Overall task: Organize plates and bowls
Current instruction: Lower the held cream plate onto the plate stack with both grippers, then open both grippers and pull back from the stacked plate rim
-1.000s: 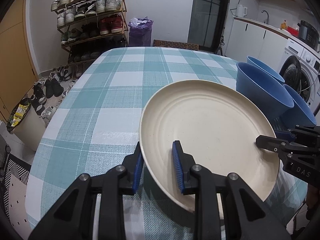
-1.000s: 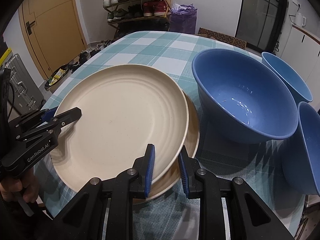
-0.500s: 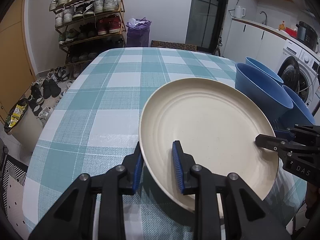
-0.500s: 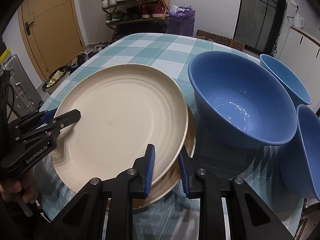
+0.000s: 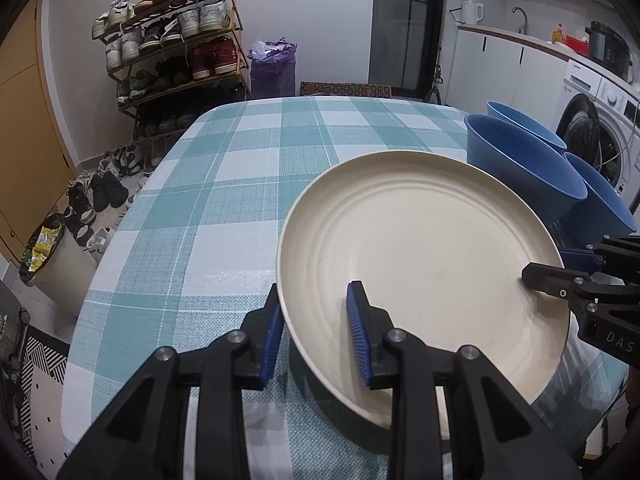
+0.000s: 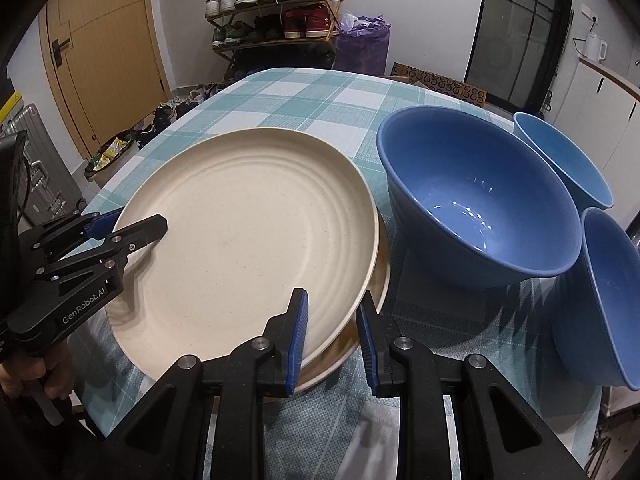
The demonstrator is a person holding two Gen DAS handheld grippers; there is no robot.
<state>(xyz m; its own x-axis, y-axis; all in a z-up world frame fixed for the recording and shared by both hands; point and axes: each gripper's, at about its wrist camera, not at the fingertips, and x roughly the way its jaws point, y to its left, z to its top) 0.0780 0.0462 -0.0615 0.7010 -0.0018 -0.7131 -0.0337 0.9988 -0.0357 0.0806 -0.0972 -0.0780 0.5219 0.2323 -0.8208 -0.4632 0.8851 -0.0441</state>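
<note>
Here the top plate lies tilted on a second plate at the table's near edge, three blue bowls at its three o'clock. The right gripper pinches its rim tight at six o'clock, while the left gripper straddles the nine o'clock rim, jaws easing open. It looks light, stiff and slick, so rim holds suit it
</note>
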